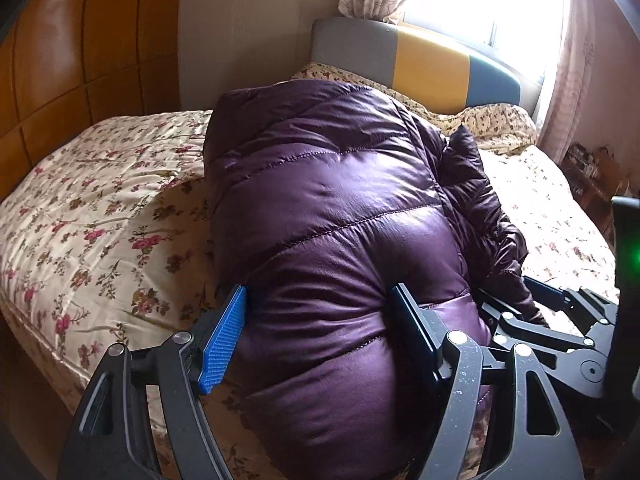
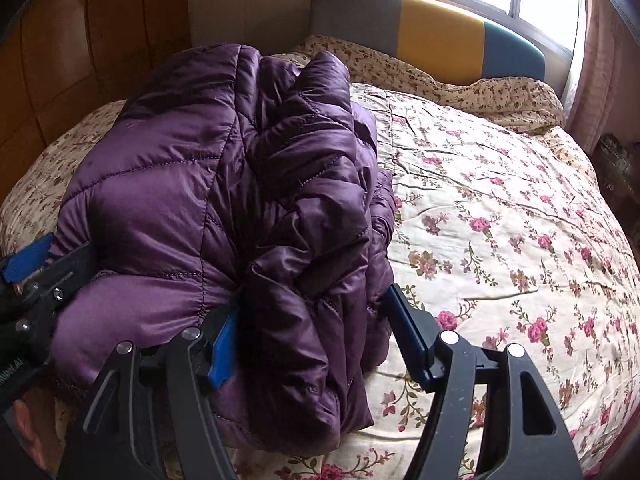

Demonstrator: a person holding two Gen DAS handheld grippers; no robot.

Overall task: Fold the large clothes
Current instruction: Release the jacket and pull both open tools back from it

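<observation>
A purple quilted down jacket (image 1: 332, 208) lies bundled lengthwise on the floral bedspread (image 1: 100, 208). In the left wrist view my left gripper (image 1: 318, 292) is shut on the jacket's puffy near end, which bulges out between the blue pad (image 1: 224, 340) and the dark finger (image 1: 416, 332). In the right wrist view my right gripper (image 2: 316, 296) grips the crumpled folds on the right side of the jacket (image 2: 192, 200). Its left pad (image 2: 224, 348) is buried in the fabric. The two grippers sit side by side at the near end. The right one's black frame (image 1: 552, 320) shows in the left wrist view.
A grey, yellow and blue headboard (image 2: 440, 36) stands at the far end with floral pillows (image 2: 500, 96) in front of it. A bright window with curtains (image 1: 472, 0) is behind. Brown wardrobe panels (image 1: 80, 60) line the left. Bare bedspread (image 2: 500, 220) lies right of the jacket.
</observation>
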